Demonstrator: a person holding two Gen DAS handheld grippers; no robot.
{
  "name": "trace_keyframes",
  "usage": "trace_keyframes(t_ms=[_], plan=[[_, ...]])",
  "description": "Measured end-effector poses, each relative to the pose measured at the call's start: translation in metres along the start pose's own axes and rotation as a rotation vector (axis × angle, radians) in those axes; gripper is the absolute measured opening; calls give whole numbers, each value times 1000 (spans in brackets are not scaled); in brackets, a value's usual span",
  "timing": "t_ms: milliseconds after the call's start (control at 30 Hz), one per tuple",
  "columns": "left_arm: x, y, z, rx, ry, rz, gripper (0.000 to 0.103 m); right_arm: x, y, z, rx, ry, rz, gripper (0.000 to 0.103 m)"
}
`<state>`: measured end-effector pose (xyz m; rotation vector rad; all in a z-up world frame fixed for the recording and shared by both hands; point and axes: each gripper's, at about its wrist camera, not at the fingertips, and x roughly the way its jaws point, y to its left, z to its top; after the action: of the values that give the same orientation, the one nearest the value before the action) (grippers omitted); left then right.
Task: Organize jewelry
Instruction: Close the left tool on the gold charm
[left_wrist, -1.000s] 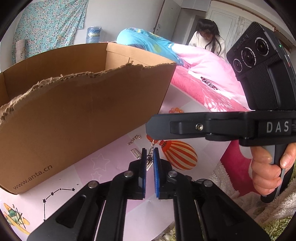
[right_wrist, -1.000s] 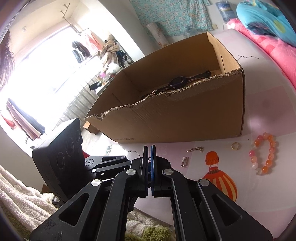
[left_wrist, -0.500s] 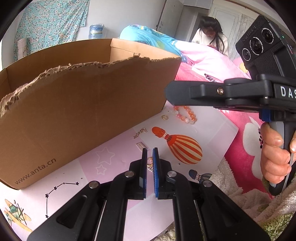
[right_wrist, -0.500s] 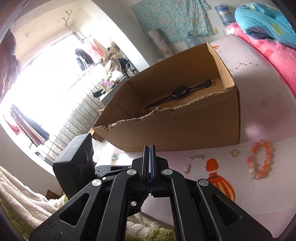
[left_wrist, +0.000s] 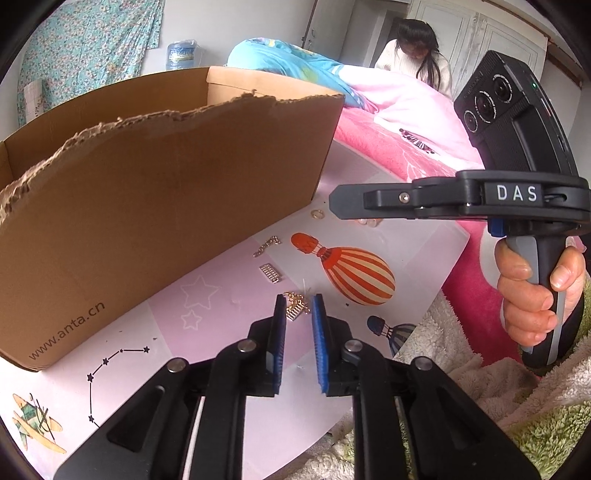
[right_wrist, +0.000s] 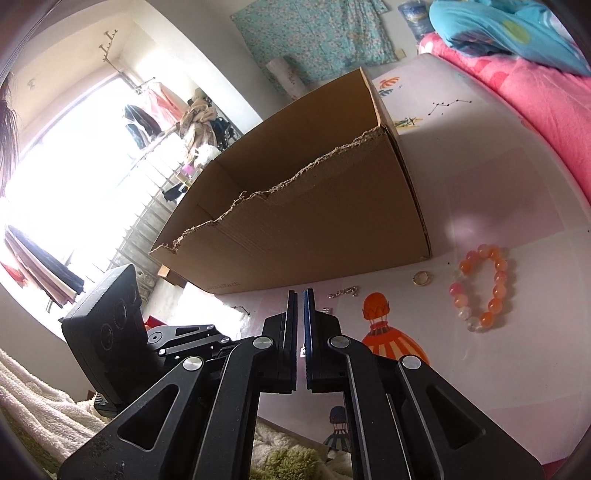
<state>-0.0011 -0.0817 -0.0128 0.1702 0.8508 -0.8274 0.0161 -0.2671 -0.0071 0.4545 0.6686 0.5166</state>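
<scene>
Left gripper (left_wrist: 297, 299): the jaws have parted since half a second ago, when they stood nearly shut, and now show a clear gap. Nothing is gripped. A small gold earring (left_wrist: 295, 307) lies on the pink worktop (left_wrist: 229, 332) just ahead of the fingertips, between the two blue pads (left_wrist: 280, 332); whether it touches either pad cannot be told.

Right gripper (right_wrist: 300, 295): jaws almost closed, a thin slit between them. A small pale item shows inside the slit; whether it is gripped cannot be told.

Remaining loose pieces lie ahead of the left gripper: a second comb-shaped earring (left_wrist: 271, 273), a short chain (left_wrist: 266, 245) and a ring (left_wrist: 317, 213), all in front of the cardboard box (left_wrist: 155, 199). The bead bracelet (right_wrist: 482, 290) lies ahead and right of the right gripper.

Assessment: the opening suggests either a release or a fresh pick being lined up. Most items remain outside the box; the task is early.
</scene>
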Motion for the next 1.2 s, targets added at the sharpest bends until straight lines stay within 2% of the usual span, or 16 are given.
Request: trace_keyframes(t_ms=[267,533,767,833,1000,1200], plan=[[17,-10,4,71,66,81,14,0,-8,-9,5,8,-16,5],[25,-12,8,81,69,95,14,-3,-10,-11,24,7,-6,6],[27,-23,7,153,63,147,14,-7,-15,-11,30,1,-10,6],[28,-25,7,167,64,158,10,-8,-16,-11,31,-1,-12,6],[22,-23,6,153,59,145,3,-8,-16,-11,27,-3,-14,6],[7,-13,10,82,14,98,0,-6,-12,-10,21,0,-13,6]])
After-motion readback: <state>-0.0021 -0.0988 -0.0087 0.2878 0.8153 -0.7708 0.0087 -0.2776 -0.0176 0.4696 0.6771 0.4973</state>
